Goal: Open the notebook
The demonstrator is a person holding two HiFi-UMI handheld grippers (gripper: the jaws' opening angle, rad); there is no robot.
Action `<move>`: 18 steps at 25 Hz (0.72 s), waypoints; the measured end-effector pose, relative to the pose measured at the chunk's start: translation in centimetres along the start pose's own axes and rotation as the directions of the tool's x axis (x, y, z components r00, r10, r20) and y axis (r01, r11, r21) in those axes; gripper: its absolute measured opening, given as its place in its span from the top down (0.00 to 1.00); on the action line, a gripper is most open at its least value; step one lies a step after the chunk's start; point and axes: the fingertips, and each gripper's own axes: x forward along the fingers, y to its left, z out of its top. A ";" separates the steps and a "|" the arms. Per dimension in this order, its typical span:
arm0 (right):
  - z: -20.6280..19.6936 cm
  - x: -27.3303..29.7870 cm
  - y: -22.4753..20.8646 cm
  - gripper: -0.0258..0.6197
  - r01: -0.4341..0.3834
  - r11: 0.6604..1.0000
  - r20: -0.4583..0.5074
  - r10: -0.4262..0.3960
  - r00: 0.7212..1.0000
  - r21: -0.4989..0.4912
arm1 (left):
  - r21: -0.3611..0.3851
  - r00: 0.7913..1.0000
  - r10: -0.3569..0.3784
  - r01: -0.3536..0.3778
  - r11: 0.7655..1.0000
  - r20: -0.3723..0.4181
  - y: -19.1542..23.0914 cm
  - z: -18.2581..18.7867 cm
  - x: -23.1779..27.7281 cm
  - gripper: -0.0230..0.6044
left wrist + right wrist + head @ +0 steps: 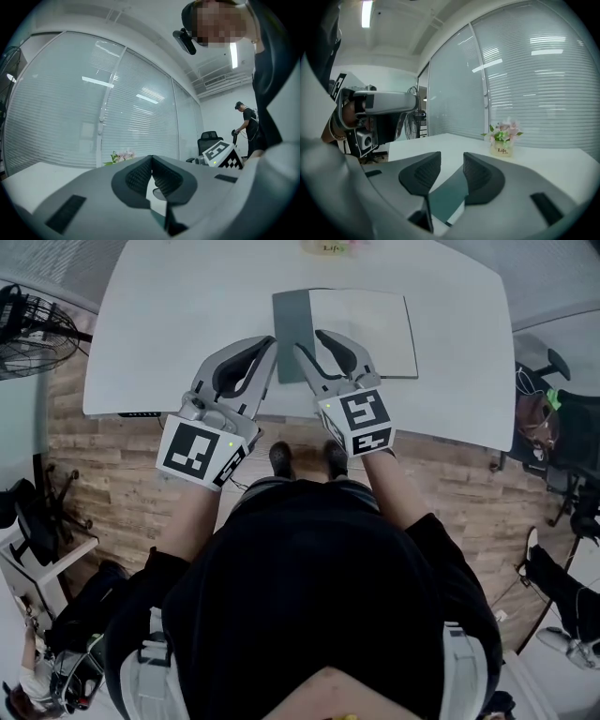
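Note:
The notebook (370, 329) lies on the white table (159, 324), showing a pale page on the right and a dark grey-green cover strip (289, 320) on the left. My right gripper (310, 339) hovers over that strip's near edge, jaws apart. In the right gripper view the teal cover (447, 197) shows low in the gap of the right gripper (452, 157), and the pads do not press on it. My left gripper (271, 338) sits just left of the notebook. In its own view the left gripper (152, 158) has its tips meeting with nothing between them.
A small pot of flowers (501, 140) stands at the table's far edge (330, 246). A fan (28, 329) stands on the floor to the left and office chairs (553, 427) to the right. A person (247, 126) stands far off in the room.

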 end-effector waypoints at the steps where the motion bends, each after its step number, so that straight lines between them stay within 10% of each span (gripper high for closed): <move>1: 0.7 -0.2 -0.2 0.72 0.008 1.000 0.015 -0.008 1.000 -0.007 | 0.001 1.000 -0.001 0.001 1.000 0.004 0.1 0.1 0.1 0.95; 18: 8.1 -10.1 -7.7 0.76 0.067 0.998 0.221 -0.064 0.973 -0.008 | 0.051 0.998 -0.045 0.042 0.998 0.047 -6.4 2.5 5.9 0.95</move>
